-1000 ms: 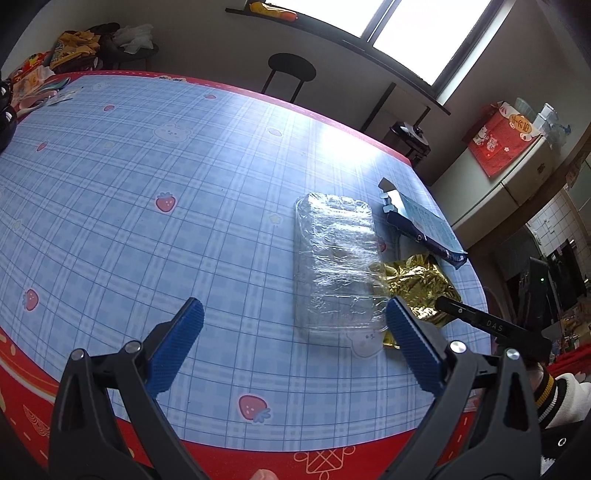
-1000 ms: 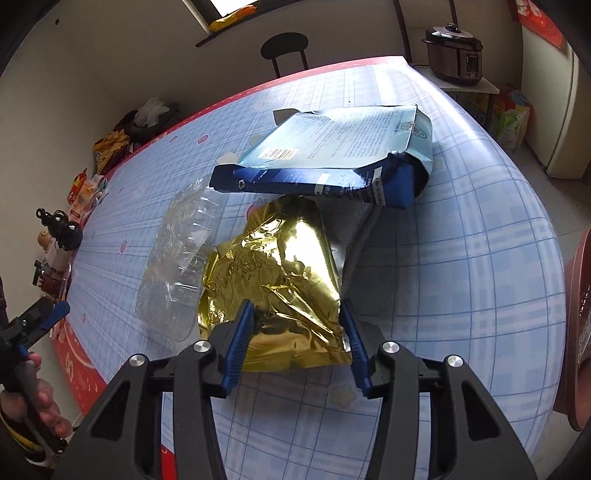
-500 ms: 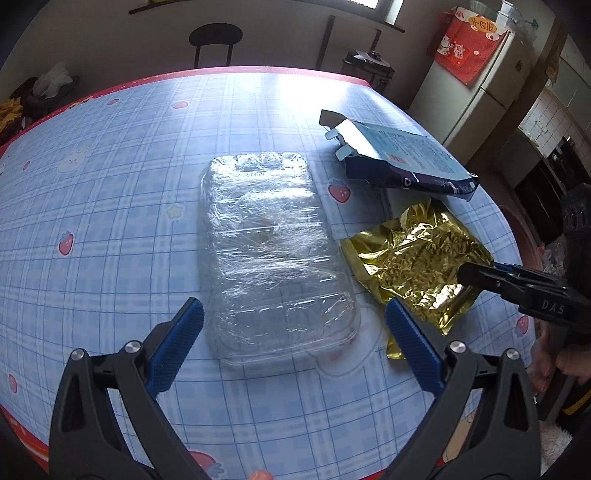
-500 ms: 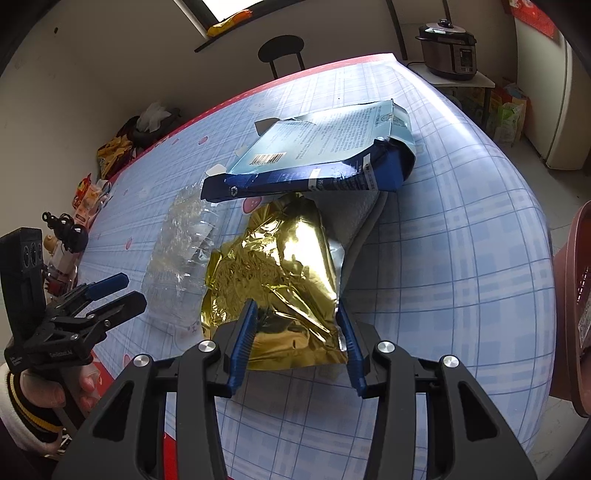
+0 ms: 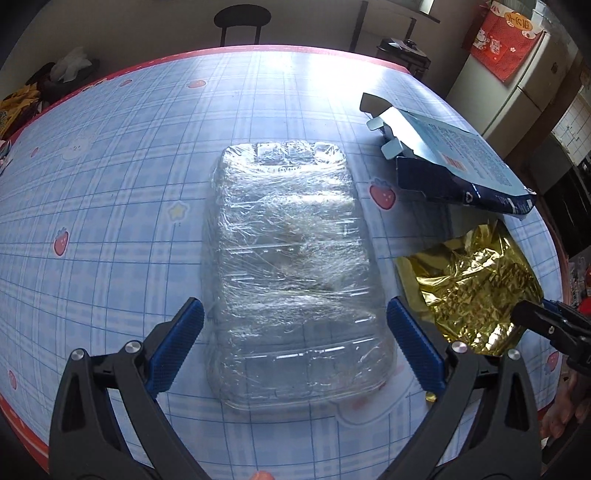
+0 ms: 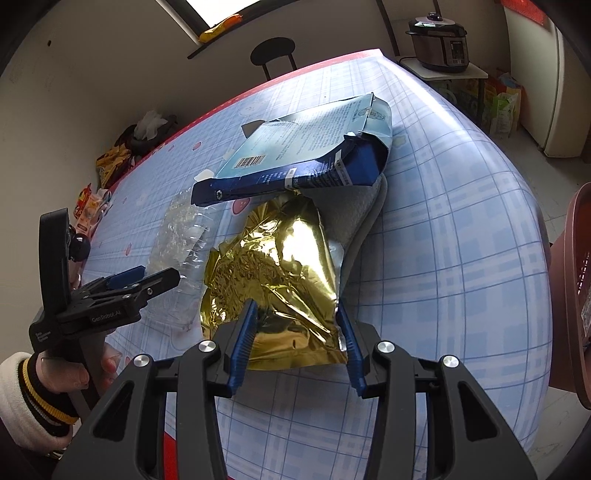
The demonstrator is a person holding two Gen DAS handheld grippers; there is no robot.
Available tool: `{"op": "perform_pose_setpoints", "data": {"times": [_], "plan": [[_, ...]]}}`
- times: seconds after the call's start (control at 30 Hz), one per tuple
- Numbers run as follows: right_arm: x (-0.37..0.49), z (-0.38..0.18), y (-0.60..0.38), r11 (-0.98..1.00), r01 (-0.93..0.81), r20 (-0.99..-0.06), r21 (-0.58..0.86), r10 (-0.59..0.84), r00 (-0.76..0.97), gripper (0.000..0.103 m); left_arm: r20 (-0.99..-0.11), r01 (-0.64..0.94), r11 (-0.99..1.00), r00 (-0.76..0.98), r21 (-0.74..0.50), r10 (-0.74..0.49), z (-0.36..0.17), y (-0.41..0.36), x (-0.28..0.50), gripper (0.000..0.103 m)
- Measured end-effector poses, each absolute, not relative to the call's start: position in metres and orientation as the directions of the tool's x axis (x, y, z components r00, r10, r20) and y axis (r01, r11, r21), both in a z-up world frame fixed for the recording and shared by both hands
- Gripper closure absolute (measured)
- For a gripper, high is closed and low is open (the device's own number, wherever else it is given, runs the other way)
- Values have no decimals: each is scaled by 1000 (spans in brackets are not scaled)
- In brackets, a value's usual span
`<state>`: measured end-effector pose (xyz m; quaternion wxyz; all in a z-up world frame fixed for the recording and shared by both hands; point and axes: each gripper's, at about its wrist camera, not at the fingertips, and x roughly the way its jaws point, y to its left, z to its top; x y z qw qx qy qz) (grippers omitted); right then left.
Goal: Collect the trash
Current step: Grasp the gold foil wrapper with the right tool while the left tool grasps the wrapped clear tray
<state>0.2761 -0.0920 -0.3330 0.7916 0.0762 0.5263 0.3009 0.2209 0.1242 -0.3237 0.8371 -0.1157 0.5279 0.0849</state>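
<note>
A clear plastic tray wrapped in film (image 5: 291, 273) lies on the blue checked tablecloth (image 5: 110, 221). My left gripper (image 5: 295, 350) is open, its blue pads on either side of the tray's near end; it also shows in the right wrist view (image 6: 147, 280). A crumpled gold foil bag (image 6: 280, 273) lies right of the tray; it also shows in the left wrist view (image 5: 476, 284). My right gripper (image 6: 297, 339) is open with its pads on either side of the bag's near end. A torn blue carton (image 6: 306, 155) lies beyond the bag.
A brown basket (image 6: 576, 295) stands off the table's right edge. A black stool (image 5: 242, 20) and a rice cooker (image 6: 439, 40) stand beyond the far edge. Snack packets (image 6: 110, 162) lie at the far left.
My left gripper has swung right and come to the clear tray, which now sits between its pads. My right gripper has edged forward around the gold bag's near end.
</note>
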Motion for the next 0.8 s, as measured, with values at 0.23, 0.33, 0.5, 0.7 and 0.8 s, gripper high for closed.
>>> {"op": "perform_pose_setpoints", "data": {"times": [0.23, 0.33, 0.5, 0.7, 0.8], "plan": [[276, -334, -93, 806, -396, -786, 440, 559, 264, 60, -911, -283, 958, 404, -44, 77, -332, 110, 245, 5], [276, -334, -94, 806, -395, -786, 441, 559, 263, 60, -916, -293, 955, 393, -37, 85, -332, 106, 245, 5], [276, -332, -94, 806, -395, -785, 442, 560, 265, 60, -904, -269, 961, 423, -68, 54, -321, 102, 234, 7], [271, -318, -94, 783, -416, -760, 463, 592, 268, 64, -873, -276, 948, 488, -155, 0, -295, 112, 206, 7], [266, -308, -94, 763, -434, -737, 479, 618, 273, 70, -854, -296, 938, 521, -178, 2, -279, 121, 186, 7]]}}
